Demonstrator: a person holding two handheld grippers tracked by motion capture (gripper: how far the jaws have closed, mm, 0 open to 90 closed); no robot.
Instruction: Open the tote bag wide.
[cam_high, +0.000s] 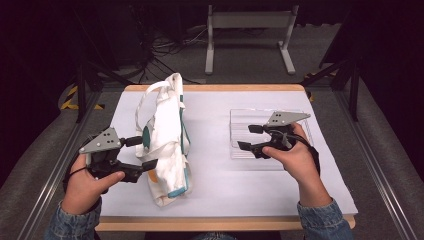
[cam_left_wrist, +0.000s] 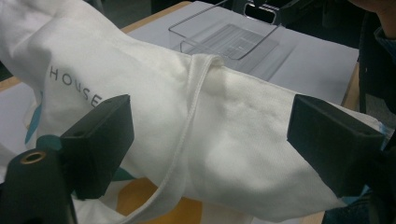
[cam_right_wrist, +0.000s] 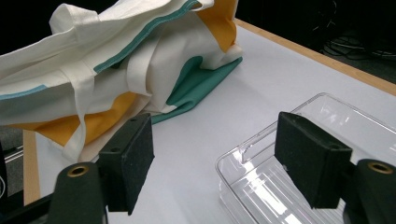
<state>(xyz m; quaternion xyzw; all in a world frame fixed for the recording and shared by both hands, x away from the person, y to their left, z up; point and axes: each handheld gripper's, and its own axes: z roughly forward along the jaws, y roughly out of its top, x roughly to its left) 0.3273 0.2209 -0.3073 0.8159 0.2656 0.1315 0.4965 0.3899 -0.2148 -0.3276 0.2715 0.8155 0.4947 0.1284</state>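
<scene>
A white cloth tote bag (cam_high: 167, 135) with teal and orange patches lies crumpled on the left half of the white table. My left gripper (cam_high: 141, 153) is at the bag's left side with its jaws pointing right. In the left gripper view the jaws (cam_left_wrist: 212, 126) stand wide apart with the bag (cam_left_wrist: 187, 107) and one strap bulging between them, and no pad presses the cloth. My right gripper (cam_high: 250, 137) hovers open at the left edge of a clear plastic tray (cam_high: 295, 115). Its jaws (cam_right_wrist: 217, 140) point toward the bag (cam_right_wrist: 107, 70) and hold nothing.
The tray (cam_right_wrist: 247, 149) holds nothing and sits right of centre. Bare white table surface (cam_high: 225, 170) lies between bag and tray. A wooden rim (cam_high: 215, 88) edges the table, and a grey stand (cam_high: 247, 20) and cables are on the floor behind.
</scene>
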